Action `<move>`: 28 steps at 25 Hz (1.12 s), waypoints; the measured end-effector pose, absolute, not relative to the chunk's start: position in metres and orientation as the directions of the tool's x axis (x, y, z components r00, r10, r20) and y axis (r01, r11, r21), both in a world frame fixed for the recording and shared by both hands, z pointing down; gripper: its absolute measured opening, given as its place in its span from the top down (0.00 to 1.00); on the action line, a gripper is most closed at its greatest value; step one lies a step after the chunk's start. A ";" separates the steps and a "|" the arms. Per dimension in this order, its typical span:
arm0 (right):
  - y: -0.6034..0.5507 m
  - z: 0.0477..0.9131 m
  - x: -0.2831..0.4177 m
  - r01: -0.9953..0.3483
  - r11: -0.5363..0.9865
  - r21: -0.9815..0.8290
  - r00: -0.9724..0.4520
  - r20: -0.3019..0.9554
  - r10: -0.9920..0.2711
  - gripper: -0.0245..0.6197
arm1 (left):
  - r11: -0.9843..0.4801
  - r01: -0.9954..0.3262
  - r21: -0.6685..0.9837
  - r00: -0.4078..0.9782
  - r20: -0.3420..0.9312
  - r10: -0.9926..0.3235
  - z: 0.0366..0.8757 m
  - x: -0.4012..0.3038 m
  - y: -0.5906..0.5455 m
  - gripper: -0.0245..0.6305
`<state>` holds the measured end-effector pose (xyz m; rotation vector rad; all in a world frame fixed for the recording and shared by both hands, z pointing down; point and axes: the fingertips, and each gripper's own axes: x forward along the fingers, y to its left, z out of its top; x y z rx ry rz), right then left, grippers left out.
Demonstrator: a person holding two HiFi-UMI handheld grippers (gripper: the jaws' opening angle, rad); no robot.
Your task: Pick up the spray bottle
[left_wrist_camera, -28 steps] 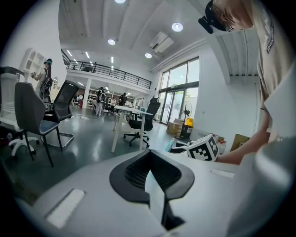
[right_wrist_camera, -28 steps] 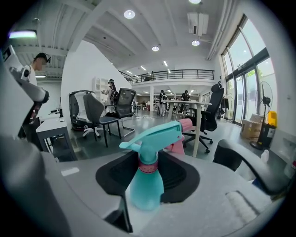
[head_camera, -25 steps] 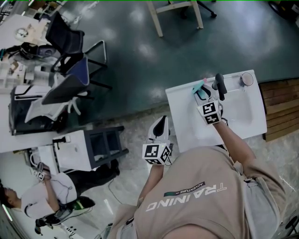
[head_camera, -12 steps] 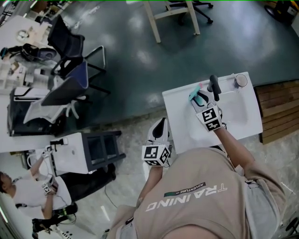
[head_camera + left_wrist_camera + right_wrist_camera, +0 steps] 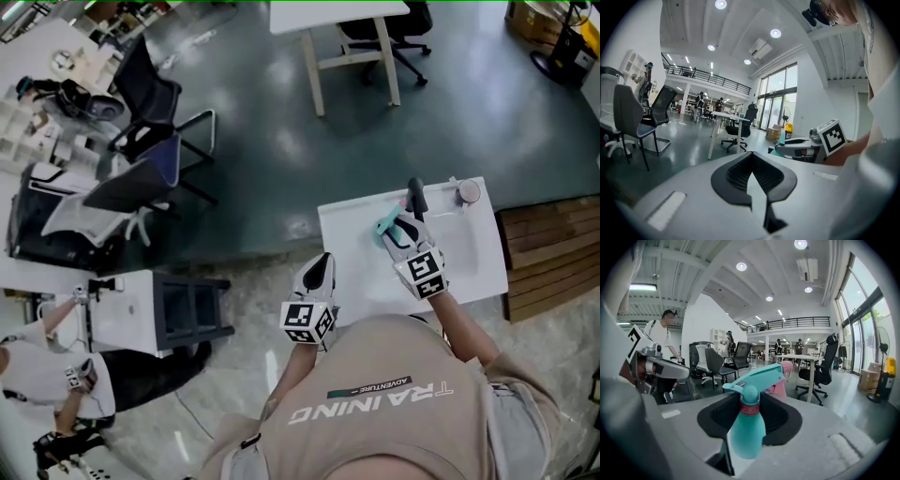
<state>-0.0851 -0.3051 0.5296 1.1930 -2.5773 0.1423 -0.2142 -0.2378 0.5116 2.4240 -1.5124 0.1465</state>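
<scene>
**Here, my right gripper (image 5: 398, 228) holds the spray bottle (image 5: 747, 427)**

Over the white sink unit (image 5: 356, 239) my right forearm reaches forward, with the gripper tipped slightly down beside the black tap (image 5: 416, 195). My left gripper (image 5: 317, 274) hangs off the unit's near-left edge, jaws together and empty. The right jaws clamp the teal bottle just below its trigger head, which stands upright.

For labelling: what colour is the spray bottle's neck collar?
Pinkish red collar on the teal plastic spray bottle; right gripper view.
</scene>
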 end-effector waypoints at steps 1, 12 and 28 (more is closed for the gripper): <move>-0.303 0.524 -0.082 -0.757 0.653 0.034 -0.616 0.298 -0.729 0.76 | -0.418 -0.891 0.179 0.451 0.228 -0.863 0.511 -0.211 -0.238 0.93; -0.286 0.476 -0.060 -0.728 0.685 -0.003 -0.665 0.244 -0.706 0.76 | -0.499 -0.857 0.130 0.516 0.198 -0.834 0.492 -0.185 -0.246 0.93; -0.284 0.430 -0.049 -0.713 0.699 0.062 -0.682 0.169 -0.711 0.76 | -0.488 -0.850 0.200 0.506 0.050 -0.861 0.433 -0.191 -0.270 0.93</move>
